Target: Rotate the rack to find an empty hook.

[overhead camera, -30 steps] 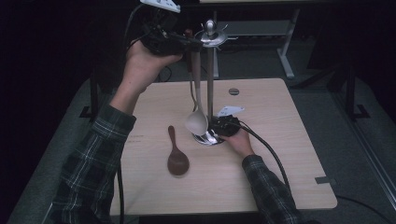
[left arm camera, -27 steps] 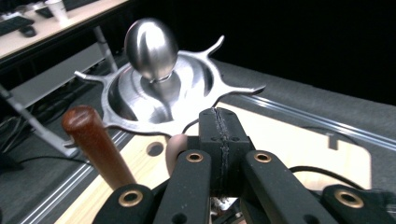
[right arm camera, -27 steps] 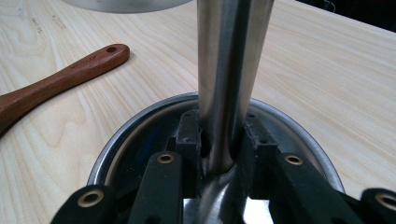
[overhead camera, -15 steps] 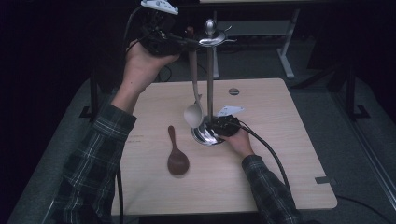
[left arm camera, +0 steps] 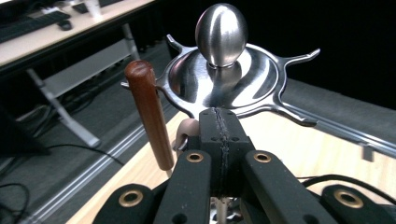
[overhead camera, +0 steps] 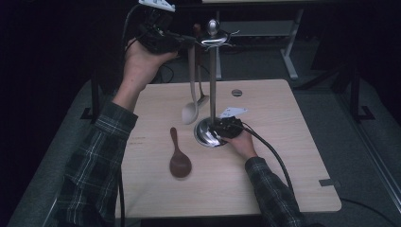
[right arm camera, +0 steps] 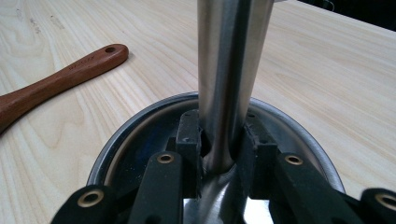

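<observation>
Hanging step: right gripper (right arm camera: pixel 222 154) clamps the steel utensil stand's post (right arm camera: pixel 226 70); left gripper (left arm camera: pixel 219 140), jaws together on the pale long-handled ladle (overhead camera: pixel 191 90), should ease its loop onto the hook at the crown's (left arm camera: pixel 224 79) six o'clock.

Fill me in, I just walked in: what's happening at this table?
A person is hanging utensils on a metal stand. The right gripper is clamped on the stand's pole just above its base, steadying it. The left gripper is shut, up at the hook ring, on the handle of a pale spoon that dangles below it. A brown-handled utensil hangs from a hook, and a wooden spoon lies on the table.
</observation>
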A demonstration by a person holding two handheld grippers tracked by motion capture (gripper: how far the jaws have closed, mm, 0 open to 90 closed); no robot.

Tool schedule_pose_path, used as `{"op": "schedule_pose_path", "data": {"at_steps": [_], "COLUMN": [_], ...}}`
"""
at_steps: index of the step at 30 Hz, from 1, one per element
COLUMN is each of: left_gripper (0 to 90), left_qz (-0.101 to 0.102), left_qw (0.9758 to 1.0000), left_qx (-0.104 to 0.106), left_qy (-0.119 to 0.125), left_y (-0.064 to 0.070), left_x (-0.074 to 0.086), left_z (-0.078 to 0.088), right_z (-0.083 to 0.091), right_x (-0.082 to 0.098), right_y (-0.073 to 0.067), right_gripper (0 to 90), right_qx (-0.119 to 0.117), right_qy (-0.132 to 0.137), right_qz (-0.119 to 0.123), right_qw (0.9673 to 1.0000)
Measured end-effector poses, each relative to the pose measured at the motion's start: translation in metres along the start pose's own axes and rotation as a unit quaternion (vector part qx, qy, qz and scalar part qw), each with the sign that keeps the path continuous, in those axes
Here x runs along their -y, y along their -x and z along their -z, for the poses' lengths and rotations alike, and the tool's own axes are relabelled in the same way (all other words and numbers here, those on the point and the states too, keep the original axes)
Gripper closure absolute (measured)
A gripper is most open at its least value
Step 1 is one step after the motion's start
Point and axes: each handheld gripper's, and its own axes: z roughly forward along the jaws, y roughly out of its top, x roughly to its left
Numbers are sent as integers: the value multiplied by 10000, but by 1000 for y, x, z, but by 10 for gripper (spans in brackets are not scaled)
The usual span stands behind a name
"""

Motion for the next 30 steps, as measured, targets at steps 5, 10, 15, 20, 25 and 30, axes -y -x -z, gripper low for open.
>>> {"op": "schedule_pose_path", "data": {"at_steps": [5, 10, 15, 20, 25, 30], "left_gripper": [900, 900, 900, 900, 900, 900], "left_qz": [-29, 20, 24, 85, 127, 176], "left_qw": [10000, 9998, 9992, 9985, 9987, 9985], "left_qx": [-4, 167, 381, 543, 474, 449], "left_qy": [29, 103, 69, -13, -146, -274], "left_y": [1, 2, 4, 6, 9, 12], "left_x": [1, 8, 21, 35, 53, 73], "left_z": [1, 7, 13, 19, 25, 26], "right_z": [0, 0, 0, 0, 0, 0], "right_x": [0, 0, 0, 0, 0, 0], "right_y": [0, 0, 0, 0, 0, 0], "right_gripper": [719, 719, 719, 719, 719, 718], "right_qx": [-1, 7, 16, 16, 8, -2], "right_qy": [-3, -1, -7, -8, -22, -25], "right_qz": [-1, 4, 20, 22, 40, 23], "right_qw": [10000, 10000, 10000, 10000, 10000, 10000]}}
